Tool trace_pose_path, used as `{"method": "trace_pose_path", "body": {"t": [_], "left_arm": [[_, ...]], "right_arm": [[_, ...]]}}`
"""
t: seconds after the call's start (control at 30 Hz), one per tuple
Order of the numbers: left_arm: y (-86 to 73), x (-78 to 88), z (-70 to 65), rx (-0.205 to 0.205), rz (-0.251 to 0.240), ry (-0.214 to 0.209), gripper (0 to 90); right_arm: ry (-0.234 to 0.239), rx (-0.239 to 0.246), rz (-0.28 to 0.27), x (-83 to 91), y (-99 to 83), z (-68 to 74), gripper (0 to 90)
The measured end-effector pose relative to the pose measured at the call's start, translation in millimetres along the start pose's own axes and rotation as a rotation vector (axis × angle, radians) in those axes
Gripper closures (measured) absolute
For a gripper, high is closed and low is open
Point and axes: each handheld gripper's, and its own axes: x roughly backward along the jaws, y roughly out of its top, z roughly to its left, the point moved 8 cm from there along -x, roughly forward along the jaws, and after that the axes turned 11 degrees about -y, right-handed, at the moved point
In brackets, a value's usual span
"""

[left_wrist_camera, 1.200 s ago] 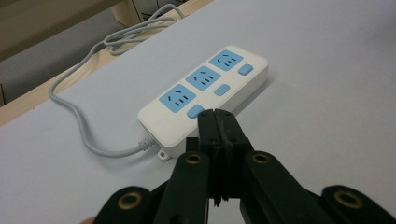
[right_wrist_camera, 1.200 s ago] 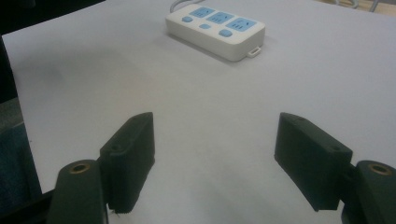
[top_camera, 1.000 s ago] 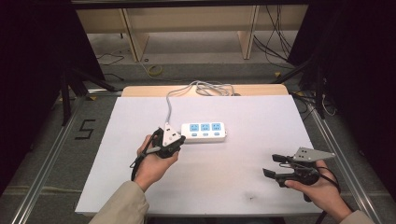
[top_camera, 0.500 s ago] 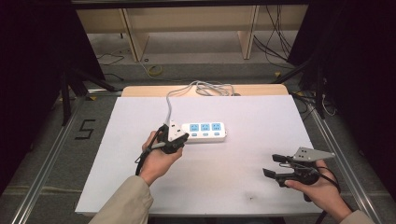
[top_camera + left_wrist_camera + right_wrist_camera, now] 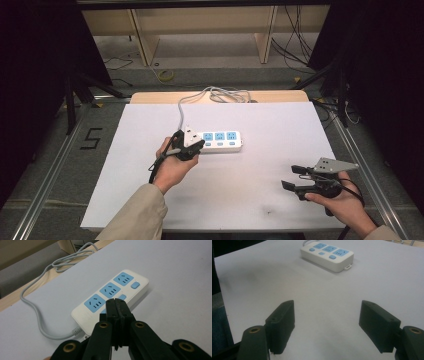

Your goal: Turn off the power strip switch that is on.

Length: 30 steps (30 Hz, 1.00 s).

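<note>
A white power strip (image 5: 220, 141) with three blue sockets and blue buttons lies mid-table, and its grey cord (image 5: 181, 109) runs to a loose coil at the back edge. My left gripper (image 5: 199, 145) is shut with nothing held. In the left gripper view its closed tips (image 5: 116, 305) sit over the power strip (image 5: 110, 290) and hide the button beside the nearest socket. Whether they touch it is unclear. My right gripper (image 5: 291, 177) hovers open near the front right. In its own view the right gripper (image 5: 327, 327) has bare sheet between its jaws, with the strip (image 5: 327, 255) far ahead.
A white sheet (image 5: 270, 120) covers the table, and a wooden edge (image 5: 150, 97) shows at the back. Metal rails run along both sides. A "5" mark (image 5: 91, 138) is on the floor at left. Wooden shelf legs and cables stand beyond the table.
My left gripper has moved right and forward, bringing its shut tips over the strip's left end. The right gripper has stayed put.
</note>
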Motion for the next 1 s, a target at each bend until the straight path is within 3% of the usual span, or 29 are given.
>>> {"method": "trace_pose_path", "body": {"t": [1.0], "left_arm": [[10.2, -18.0, 6.5, 0.006, 0.005, 0.001, 89.7]], "right_arm": [[0.001, 0.002, 0.0, -0.2, -0.1, 0.2, 29.1]]}}
